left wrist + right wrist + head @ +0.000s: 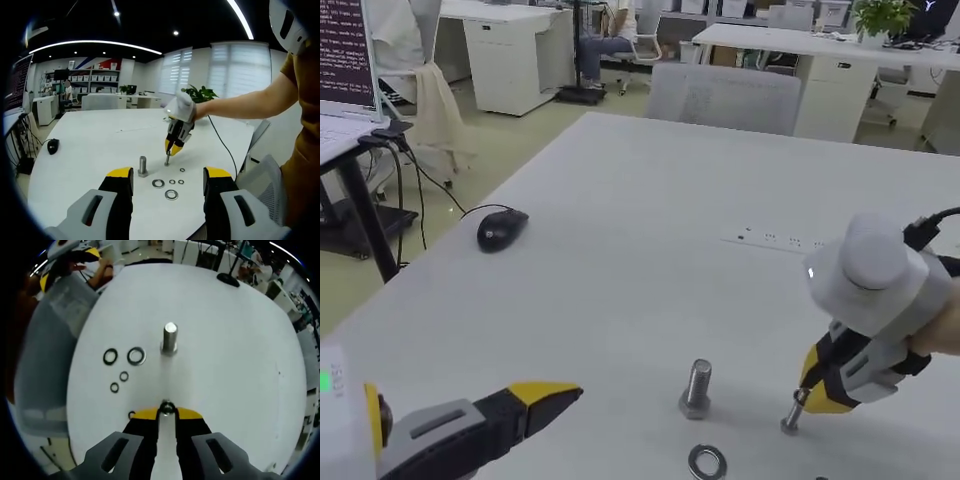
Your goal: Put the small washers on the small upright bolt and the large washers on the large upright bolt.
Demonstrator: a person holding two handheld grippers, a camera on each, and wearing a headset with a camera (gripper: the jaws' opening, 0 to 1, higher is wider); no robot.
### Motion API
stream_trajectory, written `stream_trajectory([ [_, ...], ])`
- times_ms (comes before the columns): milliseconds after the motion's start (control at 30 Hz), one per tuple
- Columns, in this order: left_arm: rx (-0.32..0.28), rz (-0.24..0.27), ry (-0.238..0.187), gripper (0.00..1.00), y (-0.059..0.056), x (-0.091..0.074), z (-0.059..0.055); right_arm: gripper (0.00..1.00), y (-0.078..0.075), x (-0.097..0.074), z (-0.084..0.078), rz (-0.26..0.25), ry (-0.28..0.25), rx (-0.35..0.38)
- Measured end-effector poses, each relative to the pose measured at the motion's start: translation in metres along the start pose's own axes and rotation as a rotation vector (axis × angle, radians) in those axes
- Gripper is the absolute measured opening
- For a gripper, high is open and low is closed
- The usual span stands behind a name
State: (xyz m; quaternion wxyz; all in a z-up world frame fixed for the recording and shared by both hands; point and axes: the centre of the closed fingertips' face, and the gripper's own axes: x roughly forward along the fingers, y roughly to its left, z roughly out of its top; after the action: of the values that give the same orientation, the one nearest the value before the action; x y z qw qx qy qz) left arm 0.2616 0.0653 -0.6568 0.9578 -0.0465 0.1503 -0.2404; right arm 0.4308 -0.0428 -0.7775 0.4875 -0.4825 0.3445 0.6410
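Note:
The large bolt (696, 388) stands upright on the white table (620, 250). To its right, my right gripper (810, 393) comes down onto the small upright bolt (792, 413) and is shut on its top (167, 408). My left gripper (570, 393) hovers at the near left, open with nothing between its jaws (167, 182). Two large washers (136, 356) (110, 356) and small washers (124, 376) (114, 387) lie flat beside the large bolt (169, 337). A third small washer (182, 170) lies next to the small bolt (167, 160).
A black mouse (501, 229) with its cable lies at the far left of the table. A white power strip (775, 240) sits at the far right. A grey chair (725, 98) stands behind the far edge; a laptop (340, 60) on a side desk.

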Motion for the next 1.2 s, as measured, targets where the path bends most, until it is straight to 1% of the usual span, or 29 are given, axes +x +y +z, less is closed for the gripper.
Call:
stream_trajectory([
  [167, 0.000, 0.001, -0.001, 0.56, 0.001, 0.001, 0.001, 0.13, 0.000, 0.005, -0.001, -0.003, -0.009, -0.008],
  [200, 0.001, 0.001, 0.001, 0.55, 0.001, 0.001, 0.001, 0.13, 0.001, 0.007, -0.002, -0.001, -0.003, -0.010],
  [300, 0.000, 0.001, -0.001, 0.55, 0.001, 0.001, 0.001, 0.08, 0.001, 0.011, -0.006, -0.003, 0.012, -0.030],
  [367, 0.000, 0.002, 0.000, 0.55, 0.001, 0.002, 0.002, 0.07, 0.002, 0.013, -0.004, 0.008, -0.005, -0.018],
  [400, -0.001, 0.002, 0.000, 0.55, 0.001, 0.002, 0.001, 0.07, 0.002, 0.014, -0.004, 0.010, -0.009, -0.017],
  [500, -0.002, 0.004, -0.001, 0.55, 0.002, 0.001, 0.001, 0.08, 0.002, 0.020, -0.010, 0.006, 0.008, -0.018],
  [567, -0.002, 0.005, -0.001, 0.55, 0.003, 0.001, 0.001, 0.08, 0.003, 0.021, -0.011, 0.011, 0.007, -0.017],
  [633, -0.005, 0.007, 0.000, 0.55, 0.003, 0.000, 0.000, 0.08, 0.003, 0.021, -0.013, 0.010, 0.009, -0.012],
  [900, 0.002, 0.001, -0.003, 0.55, 0.002, 0.001, 0.001, 0.08, 0.007, 0.019, -0.016, 0.009, -0.007, 0.004],
  [1133, 0.007, -0.008, -0.006, 0.55, -0.001, 0.001, 0.002, 0.09, 0.017, 0.015, -0.019, 0.005, -0.016, 0.011],
  [1200, 0.010, -0.011, -0.004, 0.55, -0.002, 0.001, 0.002, 0.10, 0.021, 0.014, -0.021, 0.012, -0.014, 0.015],
])
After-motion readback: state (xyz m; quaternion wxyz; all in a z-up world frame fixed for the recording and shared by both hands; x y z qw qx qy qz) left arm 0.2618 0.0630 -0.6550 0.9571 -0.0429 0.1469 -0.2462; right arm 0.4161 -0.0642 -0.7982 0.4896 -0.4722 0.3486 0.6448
